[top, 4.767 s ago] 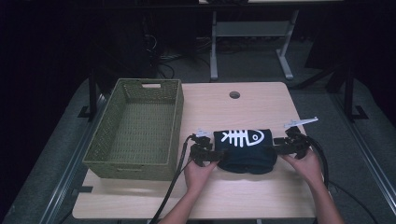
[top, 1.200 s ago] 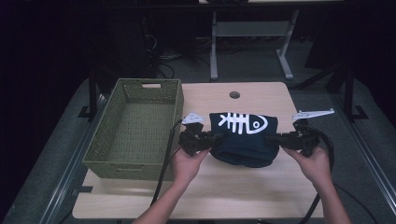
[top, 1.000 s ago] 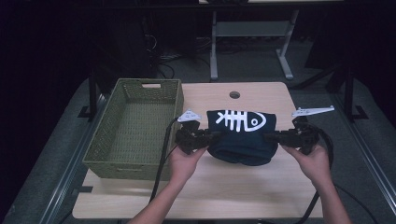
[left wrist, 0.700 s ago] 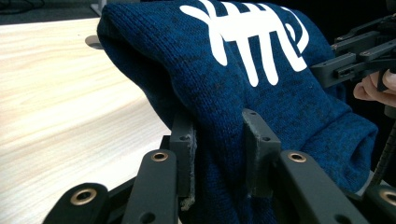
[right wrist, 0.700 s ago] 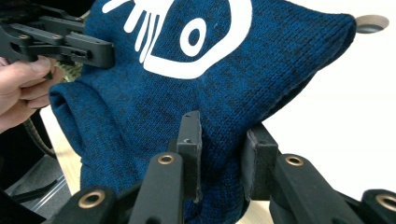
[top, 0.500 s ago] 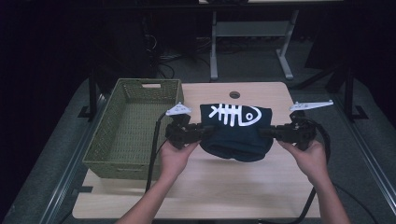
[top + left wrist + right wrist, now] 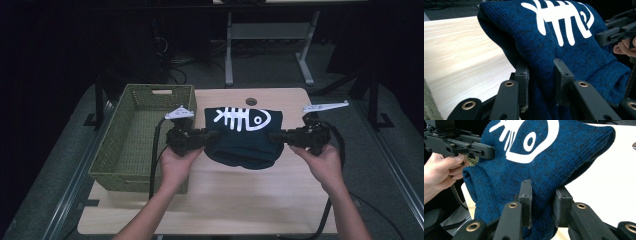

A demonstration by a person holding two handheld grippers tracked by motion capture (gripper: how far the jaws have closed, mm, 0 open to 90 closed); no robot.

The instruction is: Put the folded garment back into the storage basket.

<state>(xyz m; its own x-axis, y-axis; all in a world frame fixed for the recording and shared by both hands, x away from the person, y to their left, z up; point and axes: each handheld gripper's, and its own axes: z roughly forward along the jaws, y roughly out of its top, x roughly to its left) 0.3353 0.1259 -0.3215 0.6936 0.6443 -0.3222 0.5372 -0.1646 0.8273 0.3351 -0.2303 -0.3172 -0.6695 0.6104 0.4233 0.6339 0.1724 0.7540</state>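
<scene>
A folded dark blue knit sweater (image 7: 244, 134) with a white fish-skeleton print hangs lifted above the wooden table (image 7: 225, 195), held by both ends. My left gripper (image 7: 207, 137) is shut on its left edge, and the blue knit (image 7: 564, 50) is bunched between the pads (image 7: 522, 82). My right gripper (image 7: 274, 136) is shut on the right edge, with the fabric (image 7: 544, 162) pinched between its pads (image 7: 525, 200). The sweater sags in the middle. Its left edge hangs beside the woven olive-green basket (image 7: 140, 135).
The basket holds nothing and stands on the table's left part. A round cable hole (image 7: 251, 101) lies in the tabletop behind the sweater. Cables (image 7: 155, 160) trail from both grippers. Dark floor and a white desk frame (image 7: 270, 45) lie beyond the table.
Both grippers have lifted the sweater off the table and carried it leftward, toward the basket. The sweater now hangs in the air between them.
</scene>
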